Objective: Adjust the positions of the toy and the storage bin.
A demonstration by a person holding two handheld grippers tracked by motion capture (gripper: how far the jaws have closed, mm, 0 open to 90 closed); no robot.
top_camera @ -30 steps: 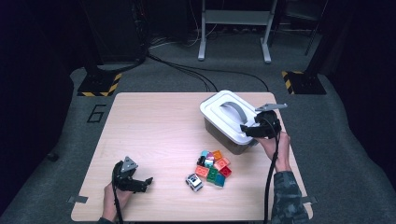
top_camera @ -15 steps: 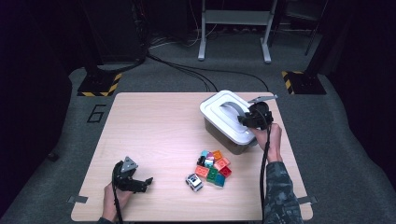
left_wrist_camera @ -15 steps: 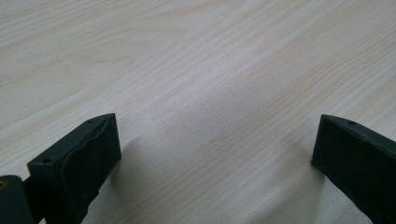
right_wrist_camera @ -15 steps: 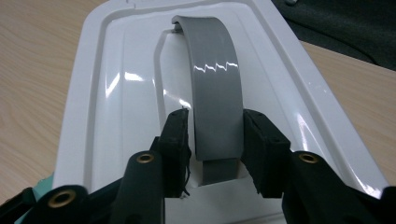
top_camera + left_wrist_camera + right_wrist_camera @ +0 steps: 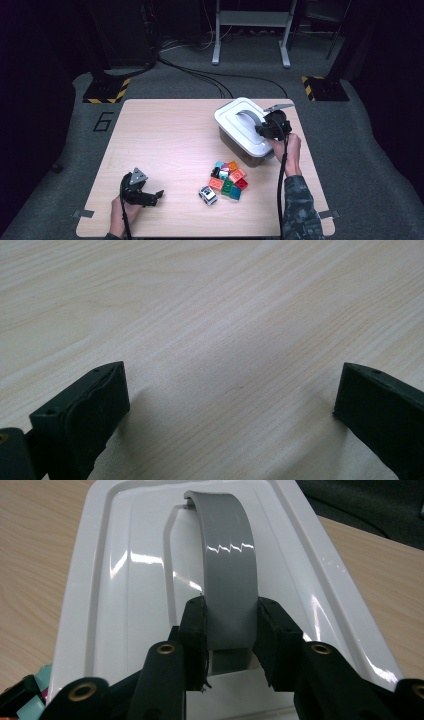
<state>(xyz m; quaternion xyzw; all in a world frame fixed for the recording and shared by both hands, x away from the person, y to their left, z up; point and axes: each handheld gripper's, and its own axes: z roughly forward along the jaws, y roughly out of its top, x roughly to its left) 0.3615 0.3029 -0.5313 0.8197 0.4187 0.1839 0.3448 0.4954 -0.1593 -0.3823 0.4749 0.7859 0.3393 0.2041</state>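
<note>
We are at the step of taking hold of the lid. Our right gripper (image 5: 227,625) has just been closing, and now its two black jaws press on both sides of the grey handle (image 5: 227,570), which stands between them. This handle is a wide, smooth band that arches over the white lid (image 5: 130,580). The lid is glossy plastic with raised ridges and rounded corners, and it reflects the light. It sits on the box (image 5: 245,127), a rectangular container with darker walls, at the far right part of the table (image 5: 165,145).

Our left gripper (image 5: 150,196) rests at the near left corner of the table, well apart from the box. Its jaws stand wide apart and there is nothing between them, only the pale wood grain of the table top.

Near the front of the box lies a small cluster of bricks (image 5: 229,179), red, orange, green and blue, with studs on top, and beside them a little toy car (image 5: 207,194).

We judge that the next move is to lift the lid straight up. The grip must stay firm, because the handle is smooth and can slip. The box may also rise with the lid if it fits tightly.
</note>
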